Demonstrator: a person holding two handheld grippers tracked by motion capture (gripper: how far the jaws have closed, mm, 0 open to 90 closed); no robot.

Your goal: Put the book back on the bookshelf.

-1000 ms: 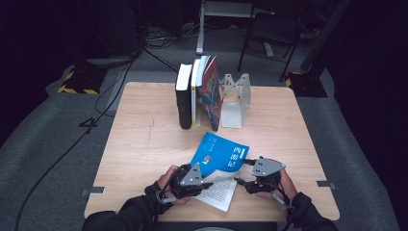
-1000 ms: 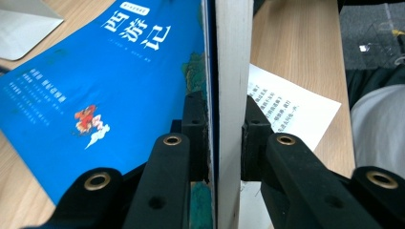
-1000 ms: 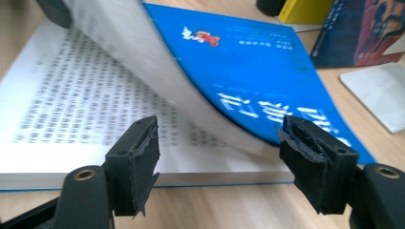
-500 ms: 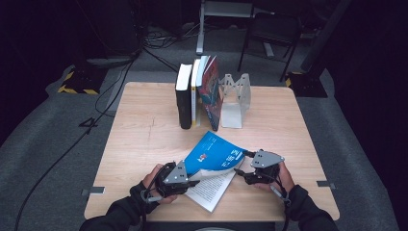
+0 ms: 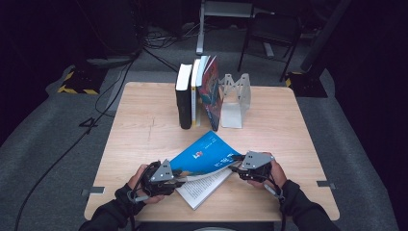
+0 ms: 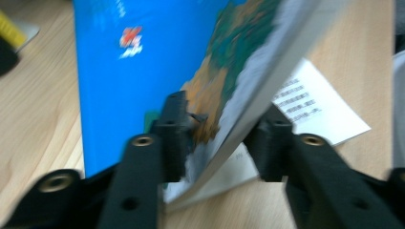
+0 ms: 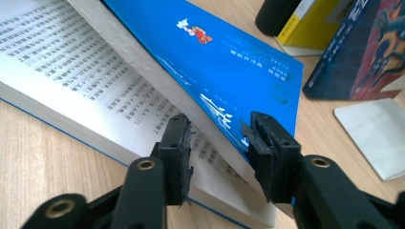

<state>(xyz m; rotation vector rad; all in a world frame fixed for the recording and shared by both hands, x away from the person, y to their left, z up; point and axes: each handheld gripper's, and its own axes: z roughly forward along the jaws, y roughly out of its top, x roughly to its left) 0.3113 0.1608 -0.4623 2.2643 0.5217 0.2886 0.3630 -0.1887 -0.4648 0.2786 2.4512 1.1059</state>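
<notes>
Book: a blue book point(image 5: 208, 155) is lying open on the worktop point(image 5: 144, 130), at about 6 o'clock, near the person's edge. Its blue cover and a thick part of its pages are lifted up; the other pages point(image 5: 204, 185) are flat on the wood.

Left tongs: the left tongs point(image 6: 222, 131) are seen at the book's 8 o'clock corner. The jaws have just been opening. The lifted part of the book is between them; one jaw is touching the cover, the other is set a little apart from the pages.

Right tongs: the right tongs point(image 7: 219, 143) are seen at the book's 3 o'clock edge. The jaws have just been closing. The lifted cover edge is between them, but a gap is left, so nothing is pinched.

Other books: a row of books point(image 5: 198, 91) is stood upright at 12 o'clock, well apart from the open book.

Bookend: a white bookend point(image 5: 235, 98) is placed just beside the row, on its 3 o'clock side.
</notes>
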